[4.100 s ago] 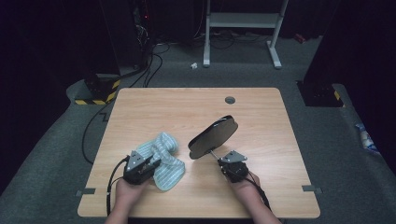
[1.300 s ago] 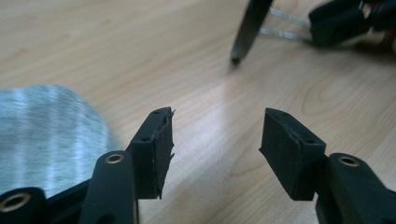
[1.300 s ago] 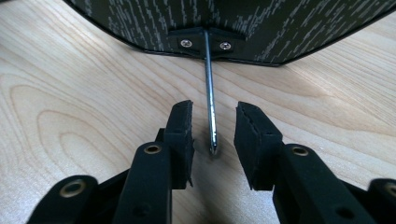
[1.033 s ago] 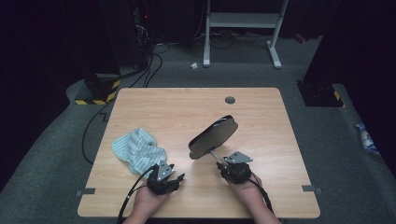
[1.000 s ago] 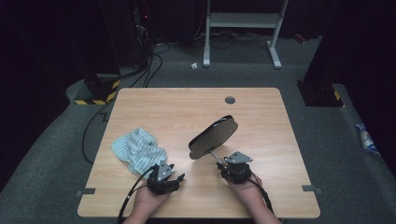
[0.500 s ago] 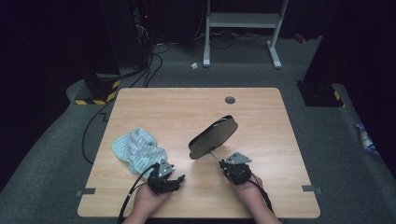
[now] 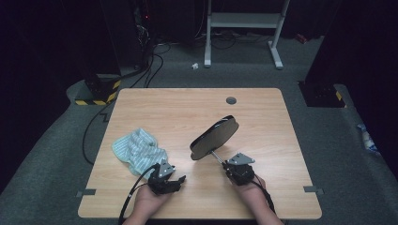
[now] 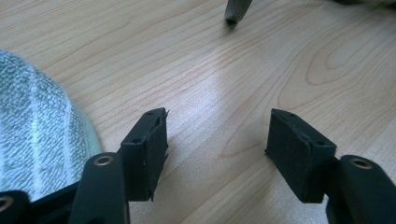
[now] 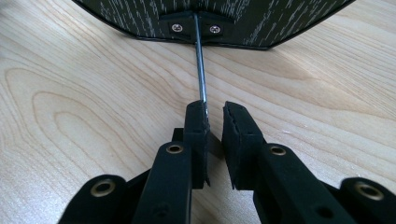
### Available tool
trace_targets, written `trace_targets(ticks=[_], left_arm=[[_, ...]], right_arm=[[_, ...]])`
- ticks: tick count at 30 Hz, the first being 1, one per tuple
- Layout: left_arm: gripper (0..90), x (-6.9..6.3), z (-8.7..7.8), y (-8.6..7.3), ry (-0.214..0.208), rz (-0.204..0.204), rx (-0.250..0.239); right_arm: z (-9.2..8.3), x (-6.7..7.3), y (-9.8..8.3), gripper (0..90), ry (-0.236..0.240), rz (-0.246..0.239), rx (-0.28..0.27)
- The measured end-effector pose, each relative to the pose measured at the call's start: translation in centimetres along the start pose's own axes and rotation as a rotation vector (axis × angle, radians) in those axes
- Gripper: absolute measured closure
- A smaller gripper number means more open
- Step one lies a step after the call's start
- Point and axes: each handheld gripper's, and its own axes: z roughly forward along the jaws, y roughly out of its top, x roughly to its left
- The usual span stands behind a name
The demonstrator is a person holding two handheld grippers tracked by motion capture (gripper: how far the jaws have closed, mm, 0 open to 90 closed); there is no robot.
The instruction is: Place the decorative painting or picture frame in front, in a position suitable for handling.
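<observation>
The right gripper (image 9: 215, 114) pinches the thin rod of a dark paddle (image 7: 214, 137), holding it tilted above the desk (image 7: 263, 117). The left gripper (image 8: 217, 135) sits wide and empty beside the cloth (image 7: 138, 150). Wiping seems underway; next, regrasp the cloth.

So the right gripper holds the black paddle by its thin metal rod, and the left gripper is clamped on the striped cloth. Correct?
Not quite. The left gripper is open with nothing between its jaws; the striped cloth lies beside it on the table, as the left gripper view shows. The right gripper does hold the black paddle by its thin metal rod.
</observation>
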Motion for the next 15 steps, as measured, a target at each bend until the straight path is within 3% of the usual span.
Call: trace_targets(ticks=[15], left_arm=[[38.3, 0.0, 0.0, 0.0, 0.002, -0.003, -0.001]], right_arm=[[-0.1, -1.3, -0.1, 77.6, -0.030, 0.025, 0.008]])
